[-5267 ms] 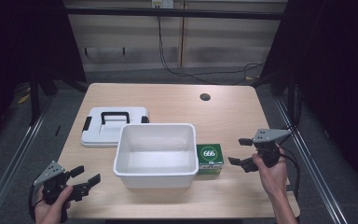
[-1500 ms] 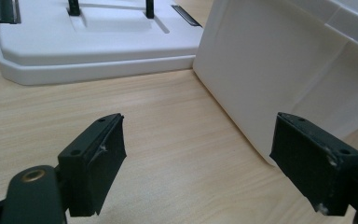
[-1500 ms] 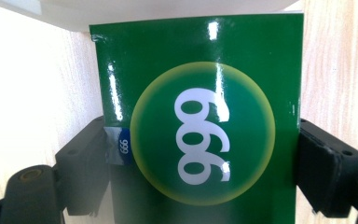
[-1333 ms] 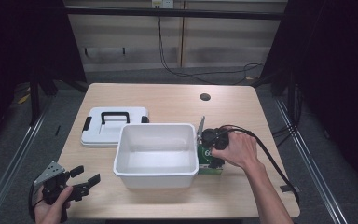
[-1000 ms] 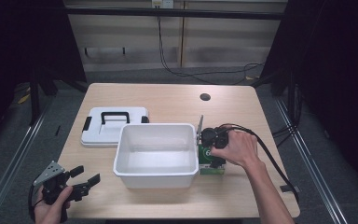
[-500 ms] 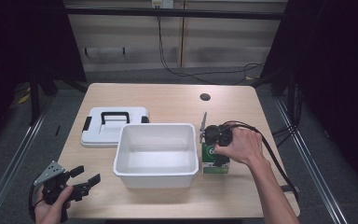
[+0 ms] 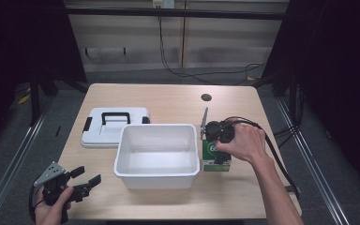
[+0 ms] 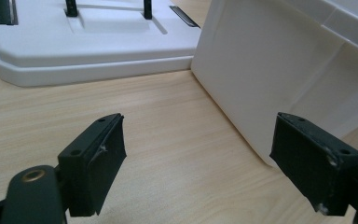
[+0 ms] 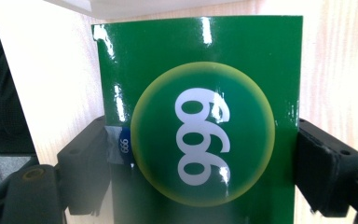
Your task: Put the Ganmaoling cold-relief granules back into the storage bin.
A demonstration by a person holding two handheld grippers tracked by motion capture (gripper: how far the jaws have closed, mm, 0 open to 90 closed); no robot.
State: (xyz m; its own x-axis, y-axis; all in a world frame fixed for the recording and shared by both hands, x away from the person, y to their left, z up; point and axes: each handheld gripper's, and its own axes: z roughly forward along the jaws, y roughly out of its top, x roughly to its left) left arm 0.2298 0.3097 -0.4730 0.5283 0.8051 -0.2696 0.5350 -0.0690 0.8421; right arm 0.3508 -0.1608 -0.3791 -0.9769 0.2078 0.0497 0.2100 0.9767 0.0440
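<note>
- Box (image 7: 214, 156): green carton with a yellow-ringed disc and white "666"; stands on the surface (image 7: 168, 101), just beside the right wall of the tub (image 7: 157, 154), touching or nearly so; contact cannot be told.
- Right tongs (image 7: 215, 150): directly over the box, pointing down at it; in the right gripper view the two pads flank the box (image 9: 200, 126), one at each side face, closed to the box's width or close to it. Judged gripping or about to grip; firm contact at the right pad not certain.
- Key relation: box lies straight ahead of the right tongs, between the pads; its long axis runs up the right gripper view, crosswise to the closing line, so the squeeze falls across the narrow width. Tub wall lies on the tongs' left side, tight against that pad's path.
- Nearer hand: right hand (image 7: 243, 140), on the box; left well apart from it.
- Left tongs (image 7: 82, 180): off the tub's front left corner, low over the surface, spread wide, holding nothing; in the left gripper view, the tub wall (image 8: 279, 70) and lid (image 8: 88, 42) ahead.
- Lid (image 7: 115, 126): white, black handle, flat on the surface behind the tub's left corner.
- Tub: open, empty; likely destination, a lift and a short carry leftward from the box.
</note>
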